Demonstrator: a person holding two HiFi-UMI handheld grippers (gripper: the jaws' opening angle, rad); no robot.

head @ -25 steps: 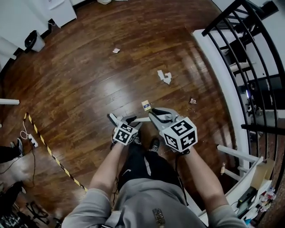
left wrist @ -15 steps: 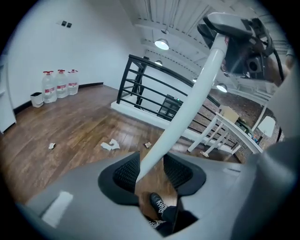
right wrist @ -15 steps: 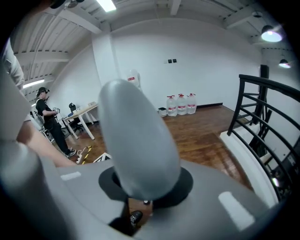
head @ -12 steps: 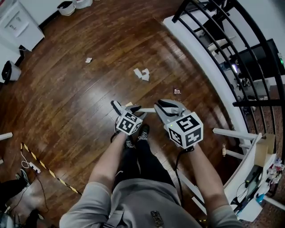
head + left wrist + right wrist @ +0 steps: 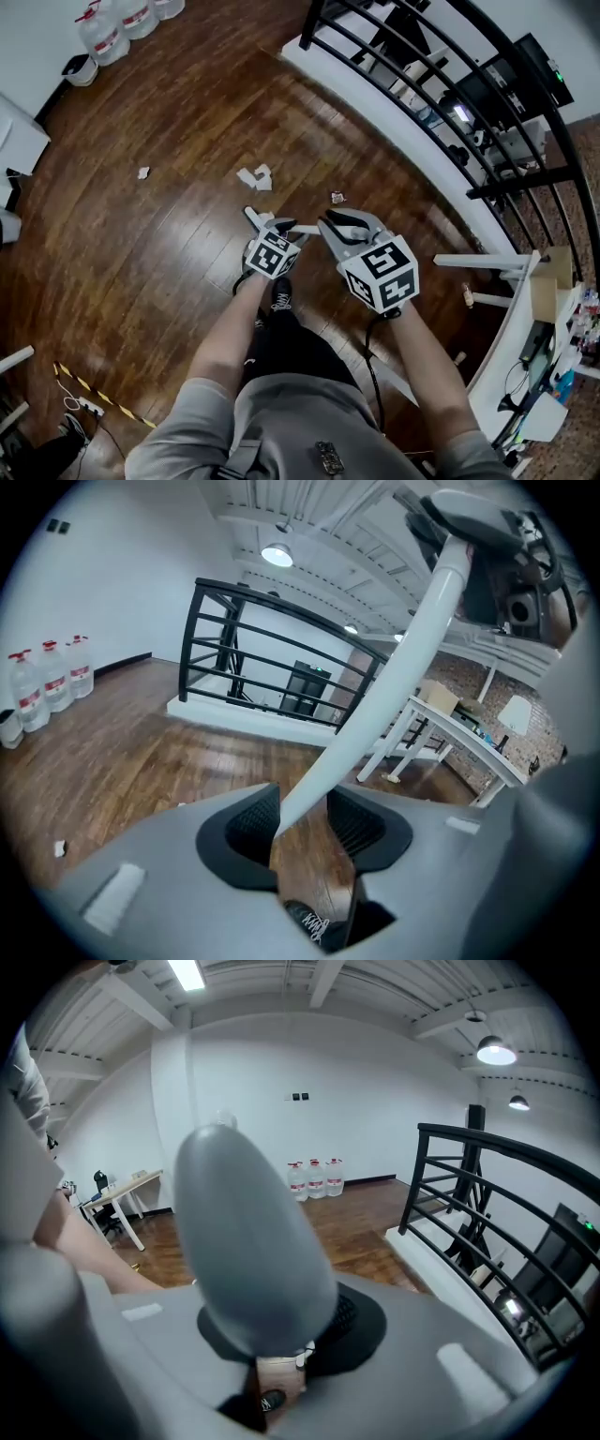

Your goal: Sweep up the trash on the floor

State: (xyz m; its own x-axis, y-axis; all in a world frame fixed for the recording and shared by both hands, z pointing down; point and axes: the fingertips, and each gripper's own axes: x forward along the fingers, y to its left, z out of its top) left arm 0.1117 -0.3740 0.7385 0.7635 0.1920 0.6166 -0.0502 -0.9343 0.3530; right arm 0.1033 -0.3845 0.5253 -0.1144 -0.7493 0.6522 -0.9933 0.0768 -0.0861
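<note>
A white broom handle (image 5: 306, 228) runs between my two grippers in the head view; its brush end is hidden. My left gripper (image 5: 270, 221) is shut on the white pole (image 5: 375, 696), which fills the gap between its pads. My right gripper (image 5: 343, 223) is shut on the handle's grey end grip (image 5: 248, 1241). On the wooden floor ahead lie crumpled white paper (image 5: 255, 176), a small white scrap (image 5: 143, 172) and a dark wrapper (image 5: 337, 197). The wrapper lies just beyond the right gripper, the paper just beyond the left.
A black railing (image 5: 422, 103) on a white ledge curves along the right. Water bottles (image 5: 117, 23) stand at the far left wall. White table legs (image 5: 487, 262) sit at the right. Yellow-black tape (image 5: 94, 398) lies at lower left. My shoe (image 5: 279, 292) is below the grippers.
The view has swung right toward the railing, so the floor scraps now sit further left and closer to the grippers. Both grippers moved with the handle, and their grip looks the same.
</note>
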